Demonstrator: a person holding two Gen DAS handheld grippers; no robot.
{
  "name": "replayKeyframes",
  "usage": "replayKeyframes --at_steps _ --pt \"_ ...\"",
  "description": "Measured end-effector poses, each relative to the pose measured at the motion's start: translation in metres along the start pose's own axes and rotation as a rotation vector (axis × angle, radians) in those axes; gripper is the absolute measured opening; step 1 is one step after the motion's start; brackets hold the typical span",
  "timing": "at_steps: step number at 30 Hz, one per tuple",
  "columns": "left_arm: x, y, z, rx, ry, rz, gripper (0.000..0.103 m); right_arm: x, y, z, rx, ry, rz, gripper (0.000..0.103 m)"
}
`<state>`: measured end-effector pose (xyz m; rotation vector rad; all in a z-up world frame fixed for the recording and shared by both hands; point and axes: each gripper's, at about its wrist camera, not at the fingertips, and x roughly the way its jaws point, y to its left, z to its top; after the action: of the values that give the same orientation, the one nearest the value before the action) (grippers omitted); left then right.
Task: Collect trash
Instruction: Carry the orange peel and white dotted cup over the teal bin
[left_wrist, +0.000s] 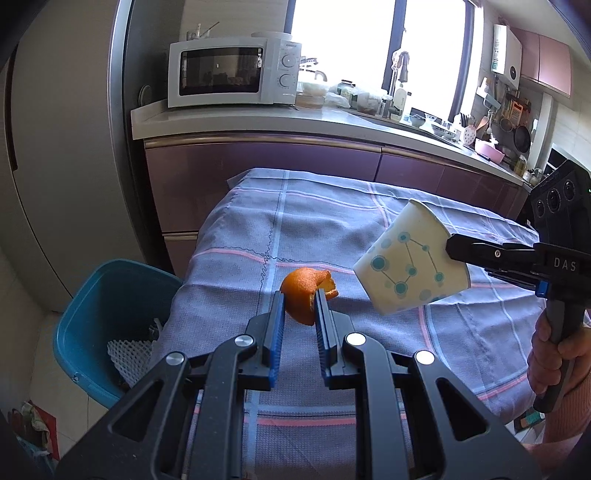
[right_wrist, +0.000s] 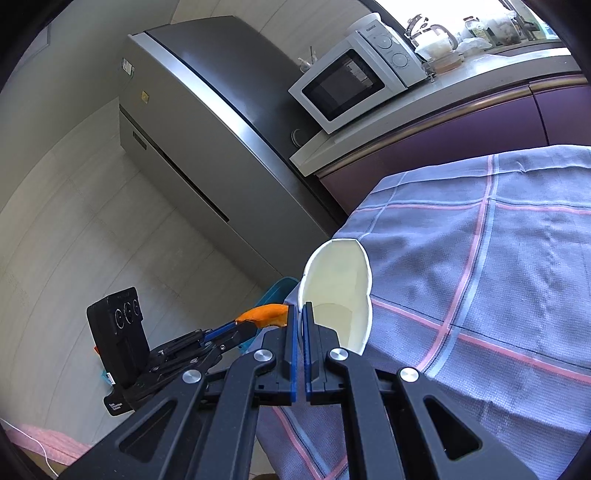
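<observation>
My left gripper (left_wrist: 300, 295) is shut on a curled orange peel (left_wrist: 301, 291), held above the left part of the checked tablecloth (left_wrist: 314, 229). My right gripper (right_wrist: 300, 308) is shut on the rim of a white paper cup (right_wrist: 338, 284) with blue dots. The cup (left_wrist: 406, 264) hangs tilted in the air at the right of the left wrist view, pinched by the right gripper (left_wrist: 452, 248). Seen from the right wrist, the left gripper (right_wrist: 243, 325) carries the peel (right_wrist: 264, 314) just left of the cup. A blue bin (left_wrist: 107, 317) stands on the floor left of the table.
The bin holds white foam netting (left_wrist: 127, 356) and other scraps. Behind the table runs a purple cabinet with a counter (left_wrist: 258, 122) bearing a microwave (left_wrist: 232, 72) and dishes. A grey fridge (right_wrist: 207, 147) stands left. A person's hand (left_wrist: 554, 354) grips the right handle.
</observation>
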<state>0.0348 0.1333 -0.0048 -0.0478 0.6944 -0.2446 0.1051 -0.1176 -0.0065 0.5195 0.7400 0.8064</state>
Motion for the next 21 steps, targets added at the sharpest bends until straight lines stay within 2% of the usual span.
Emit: replayKeyframes --at_steps 21 --pt "-0.014 0.034 -0.006 -0.056 -0.011 0.057 0.017 0.034 0.023 0.006 -0.034 0.05 0.055 0.002"
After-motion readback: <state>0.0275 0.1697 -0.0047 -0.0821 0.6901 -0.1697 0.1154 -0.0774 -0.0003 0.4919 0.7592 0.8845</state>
